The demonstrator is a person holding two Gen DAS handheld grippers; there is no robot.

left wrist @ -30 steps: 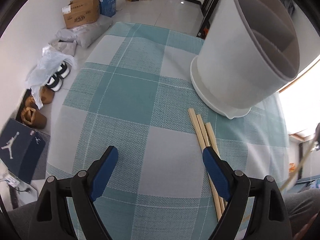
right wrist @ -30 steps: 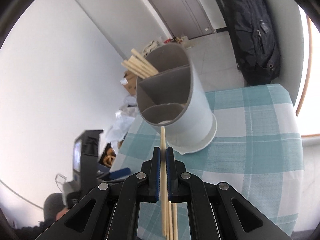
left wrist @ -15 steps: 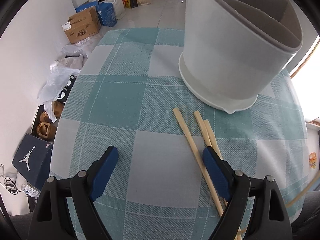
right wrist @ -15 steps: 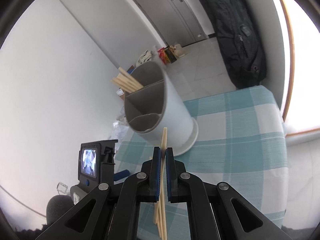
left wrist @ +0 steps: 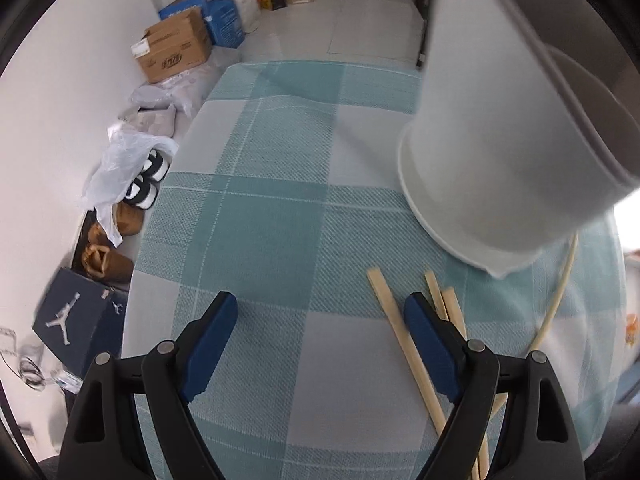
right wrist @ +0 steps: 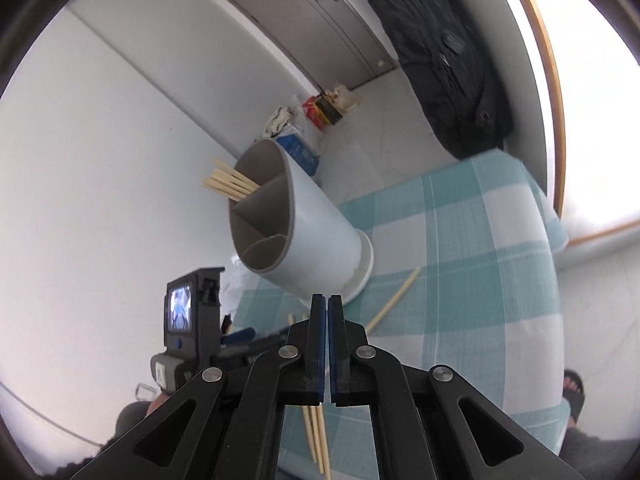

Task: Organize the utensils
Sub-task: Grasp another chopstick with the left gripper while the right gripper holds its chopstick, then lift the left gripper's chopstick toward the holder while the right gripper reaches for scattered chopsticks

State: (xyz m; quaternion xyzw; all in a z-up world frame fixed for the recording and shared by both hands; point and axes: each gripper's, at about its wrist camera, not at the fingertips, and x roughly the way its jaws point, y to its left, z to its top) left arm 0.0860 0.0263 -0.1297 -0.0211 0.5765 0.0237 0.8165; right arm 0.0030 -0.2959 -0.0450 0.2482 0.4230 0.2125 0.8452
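Your left gripper [left wrist: 320, 304] points steeply down at the checked tablecloth [left wrist: 272, 220]. Its jaws are wide apart and closing. The blue pads press on nothing, and mostly bare cloth lies between them.

The loose chopsticks [left wrist: 400, 336] lie on the cloth toward the table's near edge. One runs just inside the right-hand finger [left wrist: 428, 344] and the others pass under it. In the right wrist view the same bundle [right wrist: 316, 432] shows below your right gripper [right wrist: 328, 300].

Your right gripper has its pads closed together, with no stick visible between the tips. A slanting chopstick [right wrist: 394, 298] sits just right of those tips, with its far end near the holder's base. I cannot tell if it rests on the cloth or touches the gripper. In the left wrist view it is the thin blurred stick [left wrist: 560, 292] near the table's right edge.

The utensil holder [right wrist: 312, 232], grey and round, stands on the cloth just beyond the loose chopsticks, on the table's right side in the left wrist view [left wrist: 480, 160]. It has three compartments. The stored chopsticks [right wrist: 230, 184] stick out of the compartment farthest from the right gripper; the other two look empty.

On the floor past the table's left edge are a shoe box [left wrist: 72, 320], a cardboard box [left wrist: 172, 52] and bags. A black backpack [right wrist: 440, 60] hangs at the far wall.
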